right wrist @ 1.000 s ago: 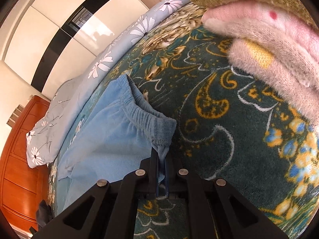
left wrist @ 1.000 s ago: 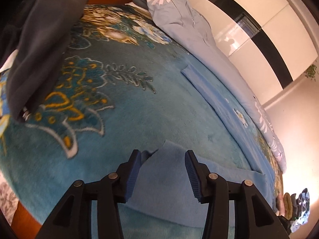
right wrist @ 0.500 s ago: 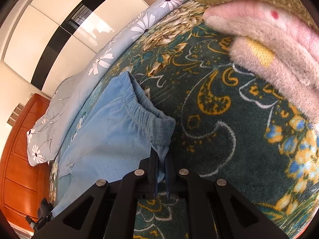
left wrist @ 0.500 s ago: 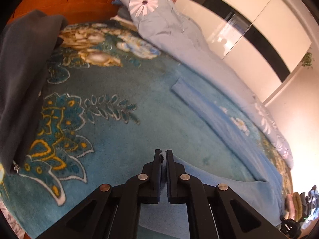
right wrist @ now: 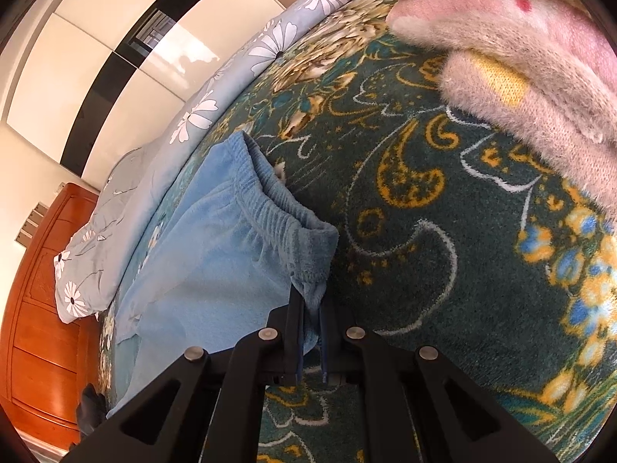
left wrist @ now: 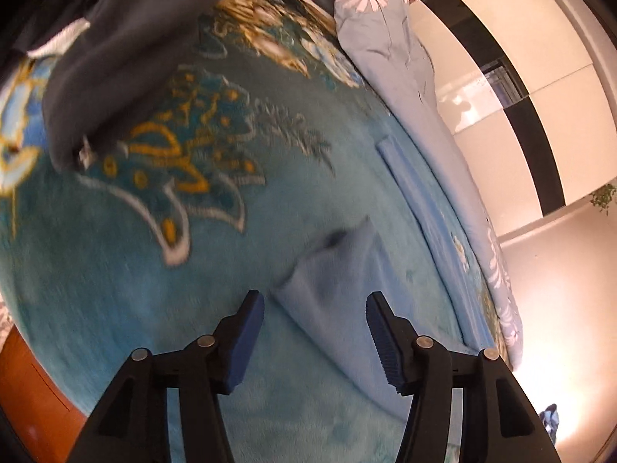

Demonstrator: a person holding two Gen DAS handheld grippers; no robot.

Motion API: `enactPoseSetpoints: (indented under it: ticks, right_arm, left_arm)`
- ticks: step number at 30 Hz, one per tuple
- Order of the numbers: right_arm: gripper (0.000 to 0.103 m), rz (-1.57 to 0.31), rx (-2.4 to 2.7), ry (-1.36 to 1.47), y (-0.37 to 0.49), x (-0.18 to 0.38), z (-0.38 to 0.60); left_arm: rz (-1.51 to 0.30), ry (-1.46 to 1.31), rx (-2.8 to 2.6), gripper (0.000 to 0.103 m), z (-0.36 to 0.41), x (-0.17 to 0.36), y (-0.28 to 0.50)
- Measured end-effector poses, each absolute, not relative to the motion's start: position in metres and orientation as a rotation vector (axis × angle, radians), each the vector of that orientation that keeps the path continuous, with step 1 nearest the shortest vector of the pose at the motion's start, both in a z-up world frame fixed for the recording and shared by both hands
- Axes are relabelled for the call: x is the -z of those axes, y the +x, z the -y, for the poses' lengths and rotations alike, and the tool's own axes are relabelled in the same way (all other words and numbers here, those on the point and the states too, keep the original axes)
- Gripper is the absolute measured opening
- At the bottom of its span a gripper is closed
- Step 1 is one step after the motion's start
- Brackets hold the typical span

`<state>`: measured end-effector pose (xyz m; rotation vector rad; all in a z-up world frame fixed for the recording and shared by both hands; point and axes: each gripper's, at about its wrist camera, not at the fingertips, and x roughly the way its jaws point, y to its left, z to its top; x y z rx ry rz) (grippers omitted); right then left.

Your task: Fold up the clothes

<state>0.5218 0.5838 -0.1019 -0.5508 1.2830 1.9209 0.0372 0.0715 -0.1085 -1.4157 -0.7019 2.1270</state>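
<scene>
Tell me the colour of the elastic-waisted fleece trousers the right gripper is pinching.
Light blue fleece trousers, plain, clearest in the right wrist view.

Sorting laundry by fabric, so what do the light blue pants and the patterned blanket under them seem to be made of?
Light blue pants: probably soft fleece or terry knit, matte and fuzzy, with a gathered elastic waistband. Patterned blanket: likely plush synthetic pile, short dense nap with a slight sheen on the printed paisley.

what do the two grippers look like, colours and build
Both match: the left gripper and right gripper have matte black angular linkage arms joined by round silver pivot pins, ending in dark blue ribbed pads. No cables, markings, hands or sleeves are visible.
</scene>
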Motion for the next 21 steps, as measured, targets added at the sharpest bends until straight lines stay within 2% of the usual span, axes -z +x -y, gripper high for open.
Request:
enactPoseSetpoints:
  ticks: [3,5,6,9,13,19,21]
  right_arm:
    - [0.006,-1.288,-1.917,-0.547,0.522,0.102,-0.582]
    - [0.006,-1.281,-1.924,-0.558,0.521,0.101,-0.581]
    - [0.006,-1.284,-1.927,-0.558,0.522,0.101,-0.581]
    - [0.006,-1.300,-1.946,-0.545,0.525,0.098,-0.579]
    - [0.005,-1.332,-2.036,-0.477,0.531,0.078,-0.577]
    - [0.005,-1.395,-2.159,-0.376,0.510,0.038,-0.593]
    - [0.005,-1.386,-2.172,-0.364,0.494,0.026,-0.605]
  left_arm:
    - [0.642,-1.382,-2.167,0.056,-0.086,0.107,0.044]
    - [0.637,-1.384,-2.157,0.030,-0.095,0.108,0.043]
    - [0.666,-1.378,-2.151,0.004,-0.095,0.107,0.043]
    - [0.755,-1.360,-2.129,0.004,-0.095,0.104,0.042]
    - [0.963,-1.224,-2.020,0.004,-0.078,0.069,0.036]
    - [1.041,-1.178,-1.989,0.004,-0.103,0.012,-0.010]
    - [1.017,-1.220,-1.998,0.005,-0.121,0.021,-0.028]
